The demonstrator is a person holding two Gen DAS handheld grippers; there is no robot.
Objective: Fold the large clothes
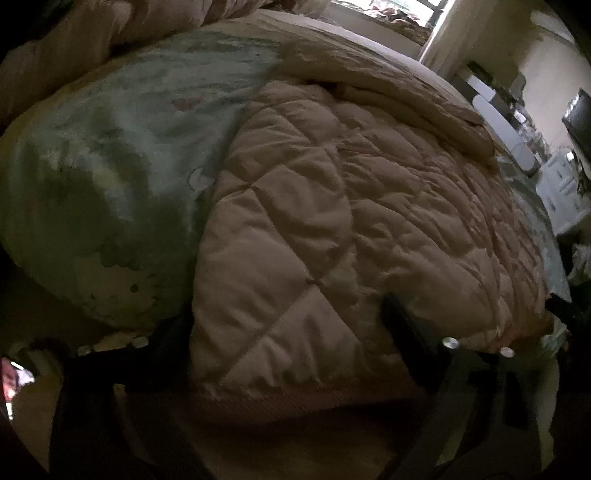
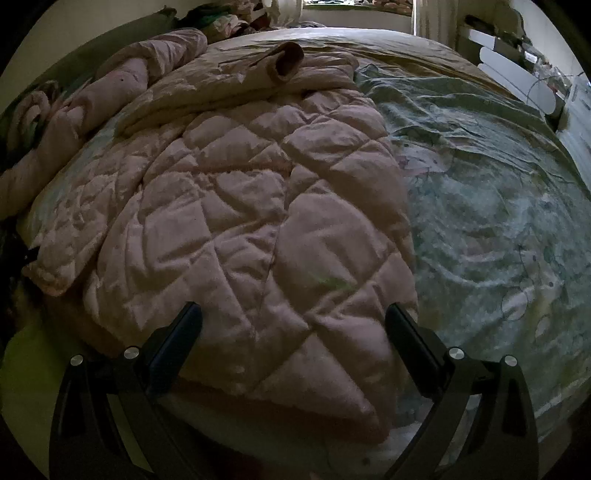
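Observation:
A large pinkish quilted padded garment lies spread on the bed, with a sleeve folded across its far end and the cuff facing up. My right gripper is open and hovers low over the garment's near edge, near its right corner. In the left wrist view the same garment fills the middle. My left gripper stands wide, its fingers straddling the garment's near left corner. The left finger sits just outside the fabric's edge, and the right finger rests against the quilting. I see no pinch on the cloth.
A green floral bed sheet covers the bed, also visible left of the garment. A crumpled pink cloth lies along the far left edge. White shelves and clutter stand beyond the bed's right side. A window is at the back.

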